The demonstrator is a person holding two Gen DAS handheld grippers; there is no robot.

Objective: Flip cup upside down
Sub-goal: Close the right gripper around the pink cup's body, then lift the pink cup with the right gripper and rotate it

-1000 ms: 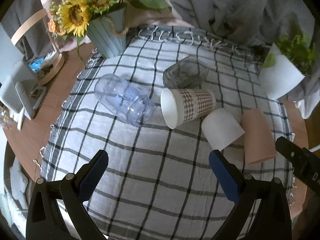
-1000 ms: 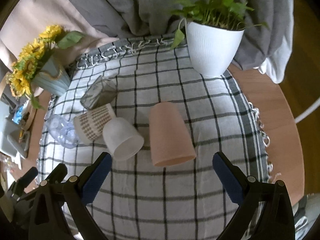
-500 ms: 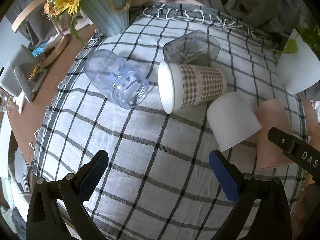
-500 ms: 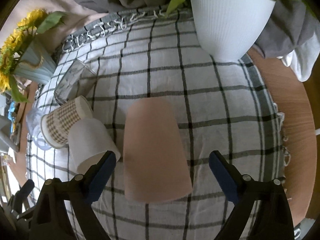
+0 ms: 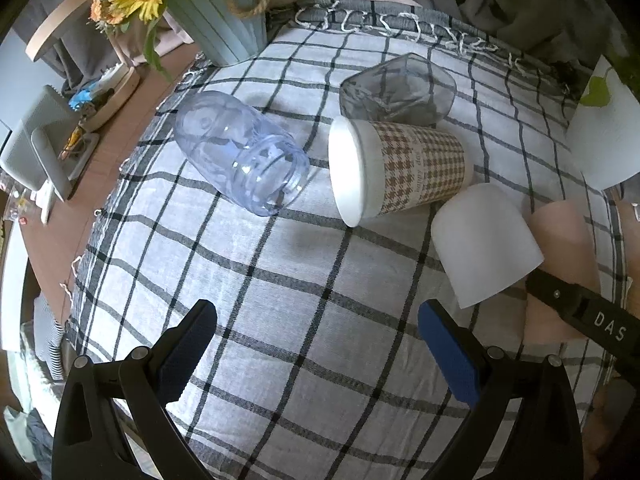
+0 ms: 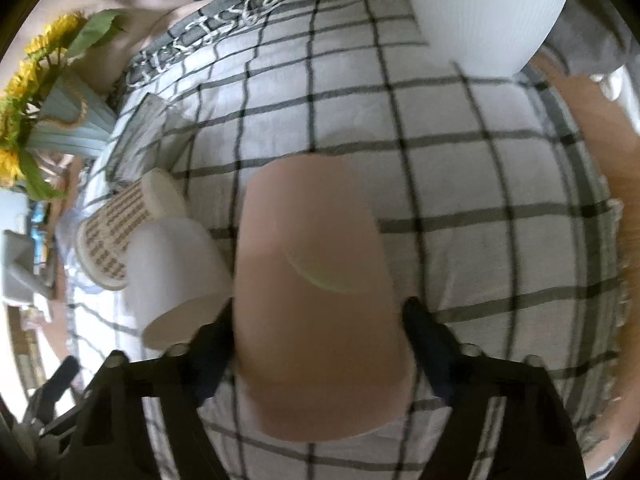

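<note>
Straddling pink cup (image 6: 316,280) near tablecloth's (image 6: 460,184) right edge: right gripper (image 6: 318,320), newly advanced, unclenched, grasp imminent; left gripper (image 5: 316,344) unclenched, idle.

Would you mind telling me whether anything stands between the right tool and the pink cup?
Nothing visible does. The right tool already straddles the pink cup, one finger on each side. The white cup lies close beside its left finger, outside the gap.

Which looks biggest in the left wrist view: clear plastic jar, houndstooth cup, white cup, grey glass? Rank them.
1. Houndstooth cup and clear plastic jar: too alike to split.
2. White cup, though it lies nearer the camera.
3. Grey glass, farthest back, so its rank is unsure.
</note>
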